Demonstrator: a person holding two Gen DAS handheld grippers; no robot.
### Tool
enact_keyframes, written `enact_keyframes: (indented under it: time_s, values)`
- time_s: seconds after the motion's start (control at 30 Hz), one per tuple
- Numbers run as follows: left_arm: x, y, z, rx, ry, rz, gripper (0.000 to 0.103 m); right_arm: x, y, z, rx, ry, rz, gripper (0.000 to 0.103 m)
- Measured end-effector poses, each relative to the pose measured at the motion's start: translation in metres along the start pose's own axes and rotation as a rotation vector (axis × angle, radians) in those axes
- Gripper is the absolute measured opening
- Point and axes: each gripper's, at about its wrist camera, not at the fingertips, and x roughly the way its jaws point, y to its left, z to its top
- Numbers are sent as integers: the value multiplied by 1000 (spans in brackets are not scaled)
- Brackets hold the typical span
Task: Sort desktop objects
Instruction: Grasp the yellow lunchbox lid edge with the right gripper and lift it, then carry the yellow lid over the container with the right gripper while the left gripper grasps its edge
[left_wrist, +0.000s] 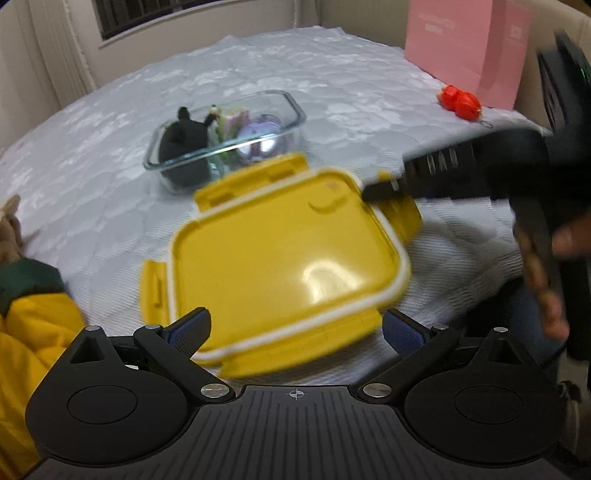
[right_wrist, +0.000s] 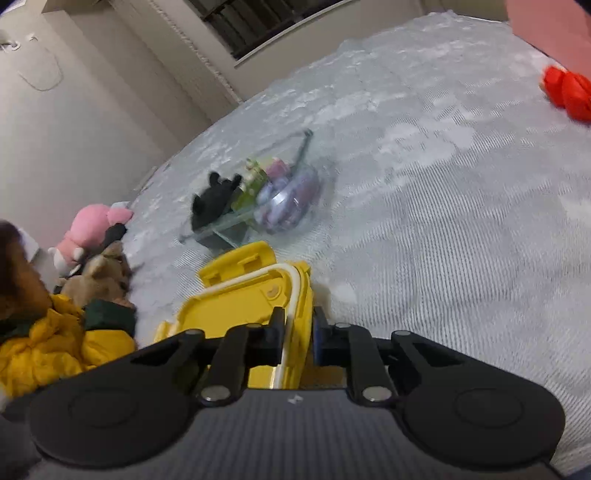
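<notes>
A yellow lid (left_wrist: 280, 258) with a white seal and side clips hangs above the white quilted surface, in front of a clear glass container (left_wrist: 225, 140) that holds a black plush, a purple toy and small colourful items. My right gripper (right_wrist: 299, 328) is shut on the lid's edge (right_wrist: 295, 314); it shows in the left wrist view (left_wrist: 384, 190) at the lid's far right corner. My left gripper (left_wrist: 295, 328) is open, its blue pads on either side of the lid's near edge without touching it. The container also shows in the right wrist view (right_wrist: 258, 199).
A red toy (left_wrist: 460, 101) lies at the far right beside a pink paper bag (left_wrist: 469, 48). Pink and brown plush toys (right_wrist: 92, 251) lie at the left edge. A person's yellow jacket (right_wrist: 55, 343) is near left. A window and wall bound the far side.
</notes>
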Motion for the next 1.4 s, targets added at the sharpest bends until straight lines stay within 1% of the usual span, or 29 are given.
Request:
enact_keyframes:
  time_s: [0.07,0.17,0.3,0.37,0.43,0.5,0.57,0.67,0.73,0.77,0.87,0.9,0.93,1.0,1.07,1.1,1.13,1.17,1.2,1.27,1.3,1.4]
  values:
    - [1,-9,7,8,-12,-8,102,-11,1,18,-1,1,11,11]
    - [8,-25,25,33,-26,-29,101,-40,-4,47,-13,-44,-27,10]
    - [21,-42,60,19,-31,-124,101,-86,-14,81,-34,-136,-160,10]
    - [26,-52,79,4,-37,-196,101,-105,-16,98,-46,-177,-231,10]
    - [30,-66,101,-1,-60,-260,101,-118,-11,114,-80,-213,-310,10]
    - [32,-80,117,17,-79,-286,102,-121,0,125,-119,-222,-372,10]
    - [31,-87,124,31,-94,-294,102,-117,13,133,-153,-213,-418,11]
    - [30,-81,120,35,-106,-293,101,-102,40,134,-220,-195,-426,11]
    - [31,-67,111,10,-100,-267,102,-92,62,129,-271,-193,-427,13]
    - [30,-58,108,-14,-96,-269,102,-88,73,126,-298,-194,-423,14]
    - [29,-30,101,-93,-89,-281,102,-72,111,118,-359,-168,-359,31]
    - [29,-20,100,-121,-92,-283,102,-66,123,115,-373,-143,-321,45]
    - [29,-14,99,-140,-91,-280,103,-61,132,113,-384,-120,-287,56]
    - [30,-1,98,-177,-96,-259,103,-55,149,106,-419,-106,-254,58]
    - [29,9,98,-205,-106,-218,103,-54,161,98,-467,-130,-257,59]
    - [29,13,98,-210,-101,-202,103,-57,163,95,-484,-156,-261,66]
    - [28,17,97,-213,-93,-197,103,-61,162,92,-489,-185,-263,78]
    - [29,20,95,-216,-85,-198,103,-67,158,89,-486,-220,-263,83]
    - [31,25,93,-234,-52,-182,103,-73,151,85,-469,-258,-256,90]
    - [36,35,89,-262,-30,-196,103,-79,127,82,-395,-282,-219,97]
    - [39,41,86,-281,-21,-197,103,-80,111,79,-332,-270,-182,101]
    - [45,53,79,-309,0,-174,103,-68,58,67,-98,-185,-51,103]
